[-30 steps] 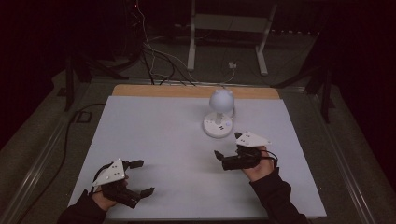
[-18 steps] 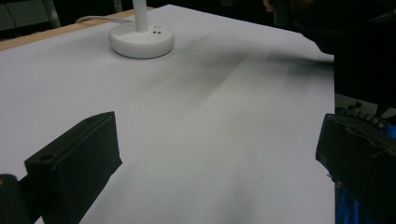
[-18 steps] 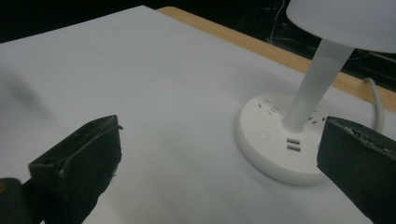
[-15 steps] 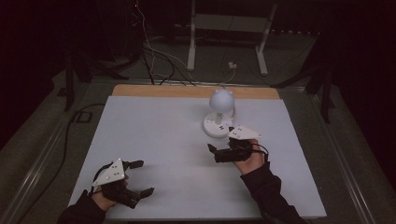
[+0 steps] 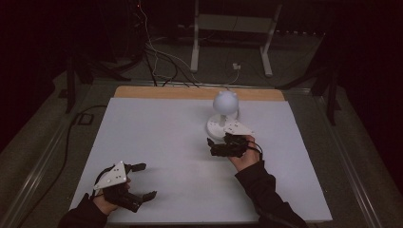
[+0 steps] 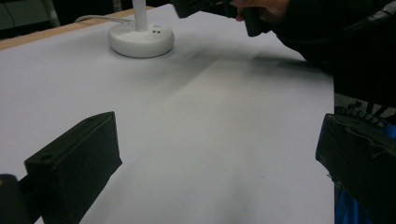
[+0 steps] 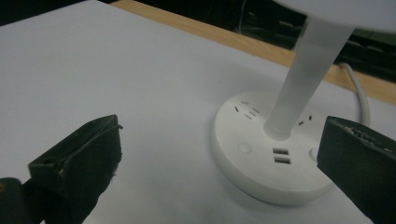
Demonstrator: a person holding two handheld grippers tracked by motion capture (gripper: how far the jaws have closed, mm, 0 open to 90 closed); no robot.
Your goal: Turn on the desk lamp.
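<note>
We see a white desk lamp (image 5: 222, 116), a pale grey table (image 5: 157, 137) with a wooden edge, and black hand-held grippers.

A: What carries everything here?

B: A counter (image 5: 157, 137) with a pale white-grey top. A bare wooden strip (image 5: 166, 92) runs along its far edge, at twelve o'clock.

A: And what sits directly on it?

B: One white lamp (image 5: 223, 114), toward one o'clock from the centre. Its round base (image 7: 266, 149) lies flat on the top, with a straight stem (image 7: 303, 74) rising from the middle and a round head above.

A: Anything on that base?

B: Socket slots, two small ports and a round button. A white cord (image 7: 359, 100) leaves it over the wooden strip, toward twelve o'clock.
</note>
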